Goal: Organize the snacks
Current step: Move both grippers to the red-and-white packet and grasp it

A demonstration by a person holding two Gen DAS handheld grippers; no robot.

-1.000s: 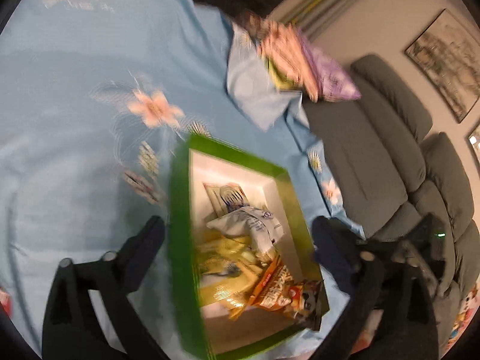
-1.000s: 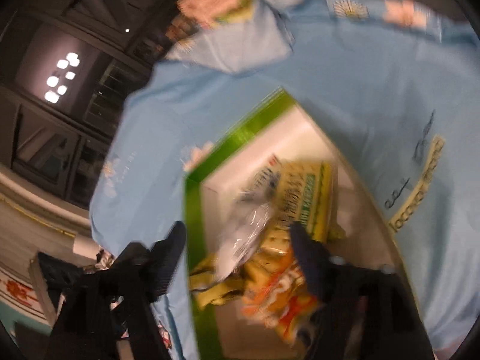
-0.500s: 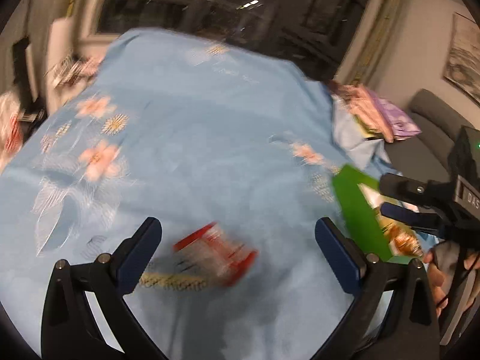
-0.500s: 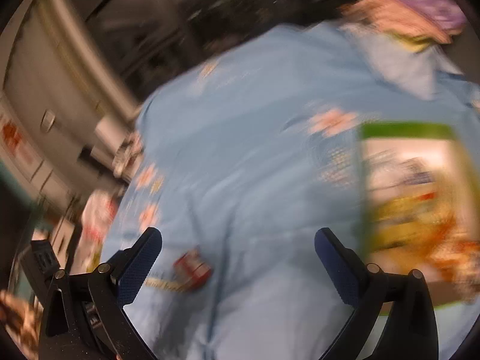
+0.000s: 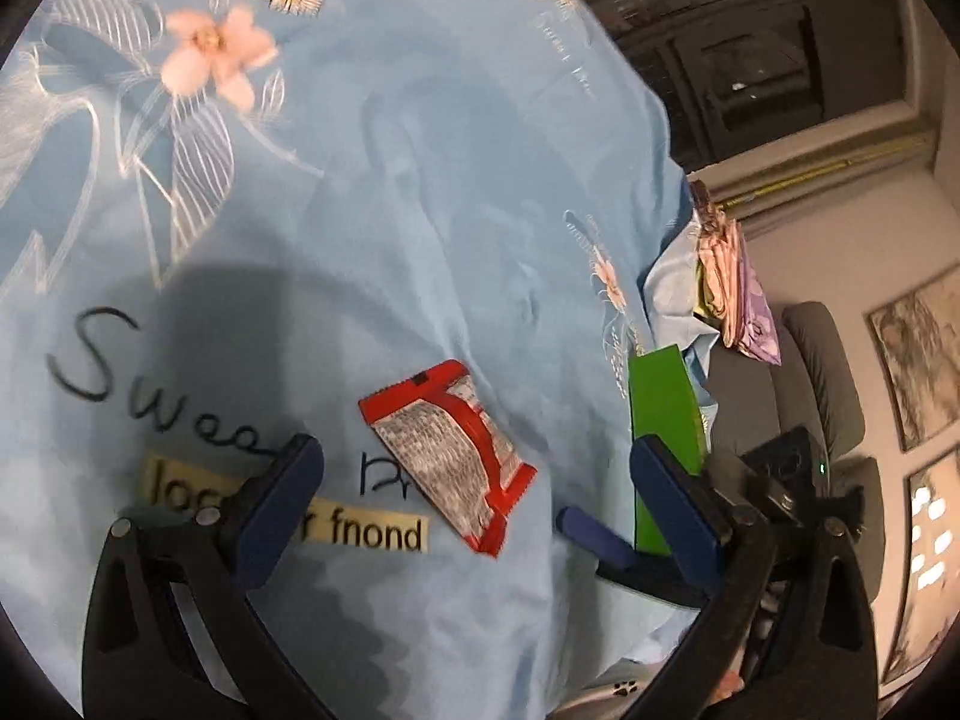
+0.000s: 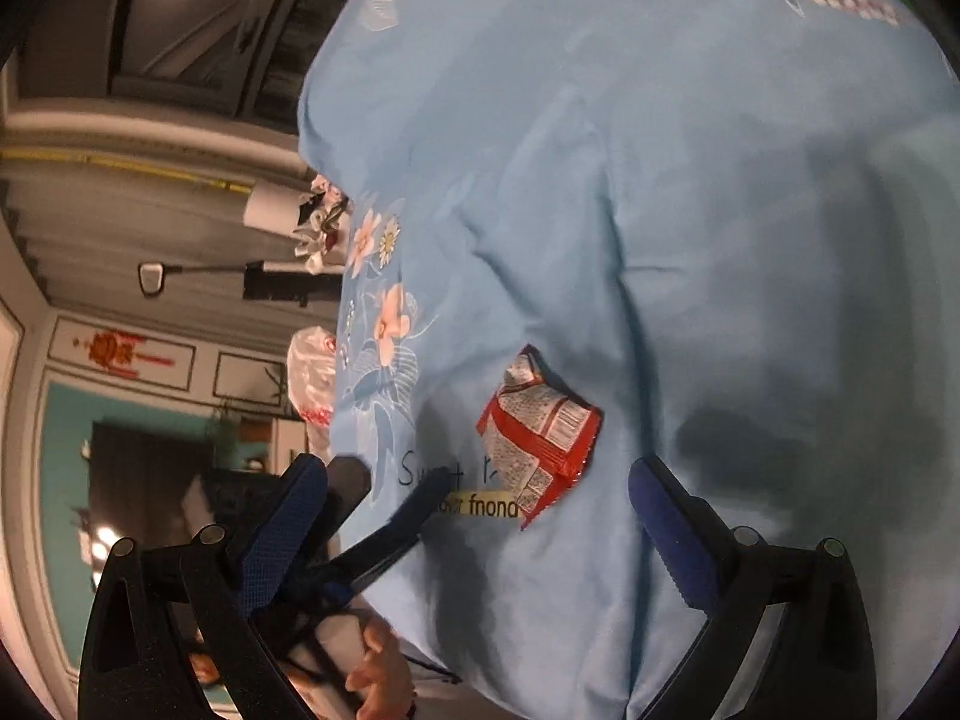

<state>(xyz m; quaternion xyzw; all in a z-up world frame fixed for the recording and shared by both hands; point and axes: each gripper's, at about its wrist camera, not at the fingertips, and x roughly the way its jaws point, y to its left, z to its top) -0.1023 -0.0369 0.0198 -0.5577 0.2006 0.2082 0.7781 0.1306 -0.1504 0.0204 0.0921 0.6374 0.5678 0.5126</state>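
Now you've swung both cameras down onto the red snack packet (image 5: 449,455), which was only a blur low in the frame half a second ago. In the left wrist view it lies flat on the light blue floral cloth (image 5: 372,192), just below centre, its printed silver back facing up, one corner overlapping the yellow label strip (image 5: 354,531) printed on the cloth. Your left gripper (image 5: 474,480) is spread wide, jaws either side of the packet and holding nothing; whether the fingertips touch the cloth, I can't tell.

The green box (image 5: 663,414) that filled the frame a second ago now shows only as a green wall at centre right, right beside your left gripper's right finger. Behind that finger, your right gripper's blue fingertip (image 5: 591,534) pokes in from the lower right.

Over in the right wrist view, the packet (image 6: 540,429) sits centre frame, a little crumpled. Your right gripper (image 6: 480,504) is wide too, gripping nothing, packet above and between its fingers. Your left gripper (image 6: 390,516) reaches in at lower left, with your hand (image 6: 378,675) on its handle at the bottom edge.
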